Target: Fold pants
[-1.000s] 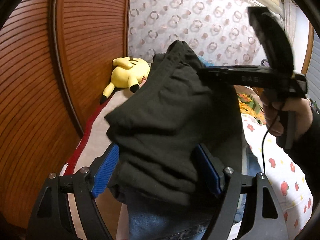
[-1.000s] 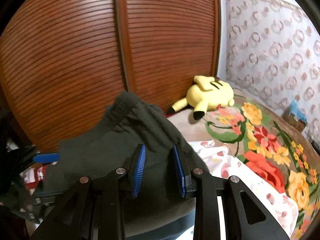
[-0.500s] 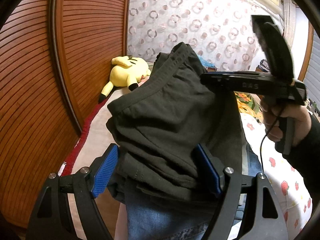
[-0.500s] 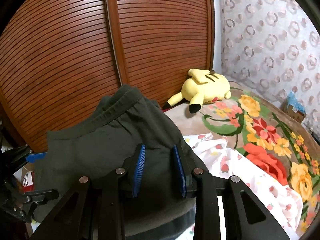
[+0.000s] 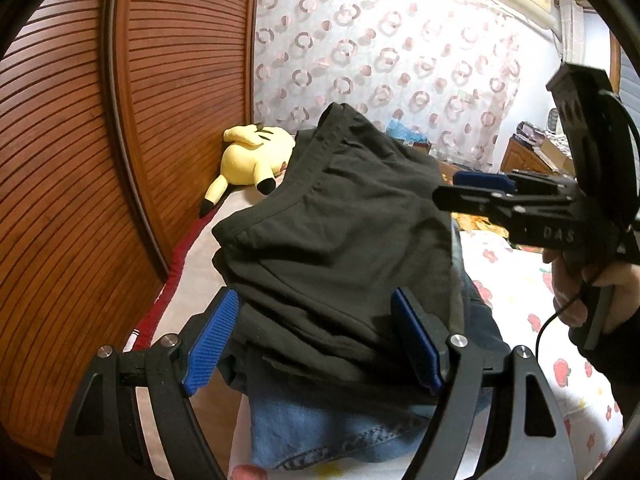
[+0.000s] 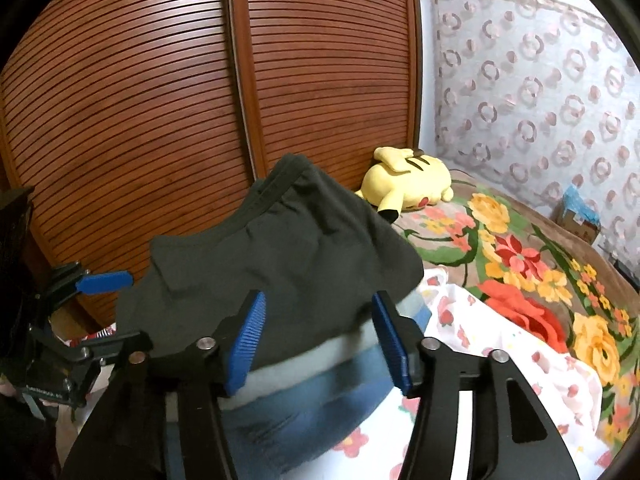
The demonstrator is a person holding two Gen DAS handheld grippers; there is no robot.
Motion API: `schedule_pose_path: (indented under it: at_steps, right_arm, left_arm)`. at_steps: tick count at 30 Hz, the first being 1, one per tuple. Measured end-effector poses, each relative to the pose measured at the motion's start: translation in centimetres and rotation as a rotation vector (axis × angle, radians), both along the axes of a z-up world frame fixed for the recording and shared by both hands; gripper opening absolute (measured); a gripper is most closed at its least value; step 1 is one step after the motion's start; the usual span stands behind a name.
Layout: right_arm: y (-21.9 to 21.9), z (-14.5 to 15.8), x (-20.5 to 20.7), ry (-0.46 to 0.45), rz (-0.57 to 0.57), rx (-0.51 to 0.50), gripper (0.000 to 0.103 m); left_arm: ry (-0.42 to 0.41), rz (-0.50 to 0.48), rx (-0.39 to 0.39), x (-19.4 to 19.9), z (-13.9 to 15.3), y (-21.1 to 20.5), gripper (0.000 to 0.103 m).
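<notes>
Opening since a moment ago, right gripper (image 6: 324, 336) releases black pants (image 6: 280, 256)

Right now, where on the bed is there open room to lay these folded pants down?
Open: the floral blanket between the Pikachu plush and the strawberry sheet, and the beige strip beside the wooden doors. Crowded: the jeans under the black pants.

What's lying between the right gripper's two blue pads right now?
In the right wrist view, the dark pants, lying on blue jeans, fill the open right gripper.
</notes>
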State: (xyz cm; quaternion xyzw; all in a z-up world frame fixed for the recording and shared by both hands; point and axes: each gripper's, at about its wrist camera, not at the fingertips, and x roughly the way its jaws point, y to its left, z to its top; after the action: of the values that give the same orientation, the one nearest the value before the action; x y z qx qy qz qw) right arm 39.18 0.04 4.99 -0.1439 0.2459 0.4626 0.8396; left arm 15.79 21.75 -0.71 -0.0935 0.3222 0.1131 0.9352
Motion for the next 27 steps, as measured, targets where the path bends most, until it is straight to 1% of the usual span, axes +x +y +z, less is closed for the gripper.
schedule_pose_path:
  at_steps: [1, 4, 6, 7, 14, 19, 27]
  right_arm:
    - [-0.2, 0.1, -0.3, -0.004, -0.006, 0.006, 0.062]
    - [-0.7, 0.1, -0.9, -0.001, -0.013, 0.007, 0.063]
    - [-1.1, 0.3, -1.4, -0.007, -0.017, 0.011, 0.063]
    - [-1.3, 0.4, -1.6, -0.01, -0.018, 0.013, 0.063]
    - [-2.1, 0.4, -2.7, -0.01, -0.03, 0.03, 0.065]
    - [-2.8, 0.3, -3.8, -0.018, -0.049, 0.036, 0.065]
    - [-4.9, 0.1, -6.7, -0.027, -0.094, 0.045, 0.065]
  left_arm:
    - [-0.002, -0.002, 0.002, -0.1, 0.1, 0.0, 0.079]
    - [-0.01, 0.004, 0.02, -0.6, 0.5, -0.1, 0.08]
    - [-0.015, 0.007, 0.029, -0.8, 0.7, -0.2, 0.083]
    - [-0.019, 0.007, 0.032, -0.9, 0.8, -0.3, 0.086]
    - [-0.036, 0.01, 0.047, -1.6, 1.7, -1.1, 0.086]
    - [-0.06, -0.022, 0.044, -2.2, 2.2, -2.0, 0.086]
    - [-0.067, -0.028, 0.047, -3.0, 2.7, -3.2, 0.086]
